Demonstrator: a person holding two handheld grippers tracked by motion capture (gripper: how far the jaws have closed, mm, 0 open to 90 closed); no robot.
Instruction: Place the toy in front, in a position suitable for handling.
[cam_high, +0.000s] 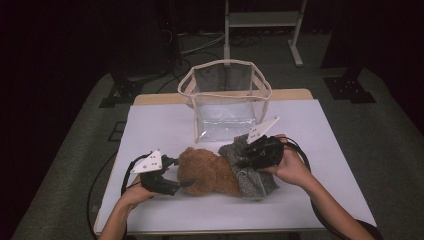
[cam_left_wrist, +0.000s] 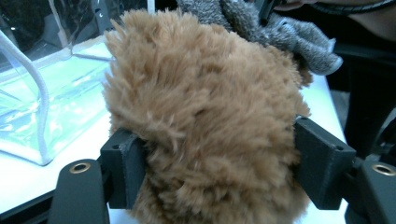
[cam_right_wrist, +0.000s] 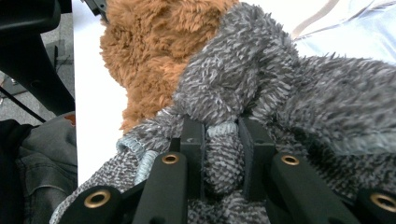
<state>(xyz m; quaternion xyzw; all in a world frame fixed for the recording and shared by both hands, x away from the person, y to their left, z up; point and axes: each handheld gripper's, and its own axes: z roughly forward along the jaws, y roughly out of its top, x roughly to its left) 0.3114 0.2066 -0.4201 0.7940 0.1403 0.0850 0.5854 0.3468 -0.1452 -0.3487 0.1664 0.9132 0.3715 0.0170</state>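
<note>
Left claw (cam_high: 187, 183): clamped on brown plush toy (cam_high: 207, 172). Right claw (cam_right_wrist: 222, 140): pinching grey knitted garment (cam_high: 250, 175). Step: gripping both; next, probably lift toward clear bag (cam_high: 225, 100).

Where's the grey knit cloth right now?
In the high view the grey knit cloth lies right of centre, against the brown plush toy, pinched by the right gripper, before the clear bag.

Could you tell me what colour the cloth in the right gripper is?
Grey cloth, pinched in the right gripper; right gripper view shows it best.
</note>
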